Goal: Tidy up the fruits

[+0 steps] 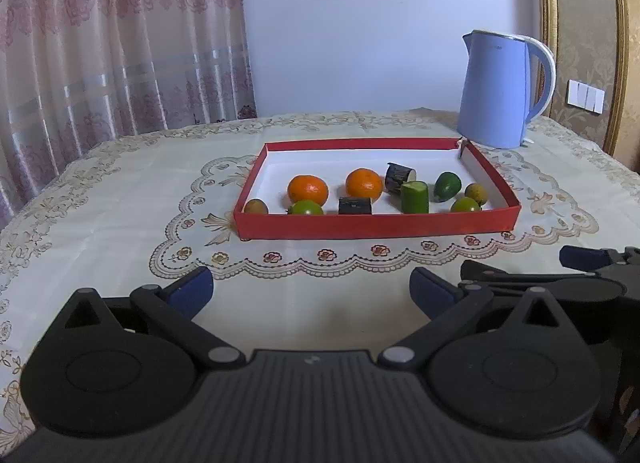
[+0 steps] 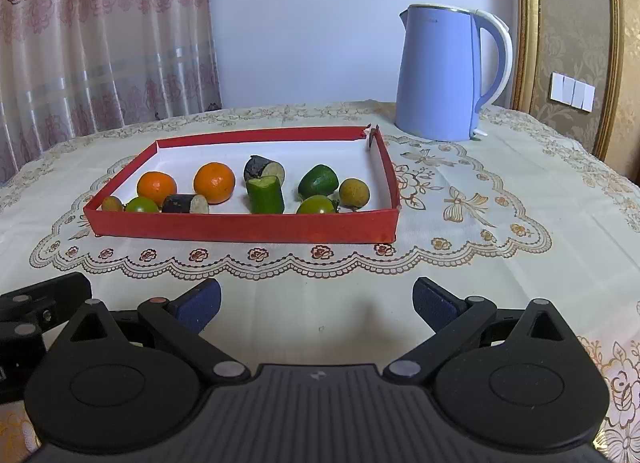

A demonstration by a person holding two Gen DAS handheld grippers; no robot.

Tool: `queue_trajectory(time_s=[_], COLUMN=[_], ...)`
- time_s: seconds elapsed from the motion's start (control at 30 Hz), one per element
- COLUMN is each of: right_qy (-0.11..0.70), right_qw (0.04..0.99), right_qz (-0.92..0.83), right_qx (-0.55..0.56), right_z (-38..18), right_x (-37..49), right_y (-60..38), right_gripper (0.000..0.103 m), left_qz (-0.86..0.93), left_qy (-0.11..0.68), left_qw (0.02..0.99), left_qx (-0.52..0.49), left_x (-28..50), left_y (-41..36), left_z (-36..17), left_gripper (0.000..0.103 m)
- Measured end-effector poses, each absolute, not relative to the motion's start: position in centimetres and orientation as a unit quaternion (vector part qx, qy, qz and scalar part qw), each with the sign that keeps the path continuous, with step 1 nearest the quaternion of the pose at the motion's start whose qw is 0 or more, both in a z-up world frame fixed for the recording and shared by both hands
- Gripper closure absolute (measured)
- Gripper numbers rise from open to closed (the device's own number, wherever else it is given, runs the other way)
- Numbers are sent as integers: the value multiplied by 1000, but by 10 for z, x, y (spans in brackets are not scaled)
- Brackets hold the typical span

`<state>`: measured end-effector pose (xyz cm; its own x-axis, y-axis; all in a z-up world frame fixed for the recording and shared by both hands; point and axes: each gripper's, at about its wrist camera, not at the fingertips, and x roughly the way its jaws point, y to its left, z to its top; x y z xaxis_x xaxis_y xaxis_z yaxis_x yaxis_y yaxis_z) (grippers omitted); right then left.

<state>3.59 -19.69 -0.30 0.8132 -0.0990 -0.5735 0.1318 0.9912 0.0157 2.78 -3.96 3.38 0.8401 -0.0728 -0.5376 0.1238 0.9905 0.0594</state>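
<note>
A red shallow box [image 1: 376, 225] [image 2: 240, 228] sits on the table and holds the produce. In it lie two oranges [image 1: 307, 189] [image 2: 214, 182], several green and yellowish small fruits [image 1: 447, 186] [image 2: 318, 180], a green cucumber piece [image 1: 415, 196] [image 2: 265, 194] standing upright, and two dark cut pieces [image 1: 354, 205] [image 2: 264, 168]. My left gripper [image 1: 311, 290] is open and empty, low over the cloth in front of the box. My right gripper [image 2: 316, 301] is open and empty too, beside the left one, also short of the box.
A light blue electric kettle [image 1: 496, 91] [image 2: 444, 73] stands behind the box's right far corner. The table has a cream embroidered cloth [image 2: 480, 199]. A curtain hangs at the back left, a wall with a switch panel [image 2: 571, 91] at the right.
</note>
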Motion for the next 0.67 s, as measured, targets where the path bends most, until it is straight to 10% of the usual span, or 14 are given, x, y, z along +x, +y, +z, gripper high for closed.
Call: queue_trajectory(time_s=[0.67], right_qy=[305], right_qw=[950], right_qz=[-59], right_qx=[28], right_z=[-7], right_x=[40], right_y=[-194], right_gripper=[0], left_qz=[-21], left_qy=[260], left_qw=[963], left_qx=[72], left_x=[29], left_y=[-41], left_z=[29], left_gripper=[0])
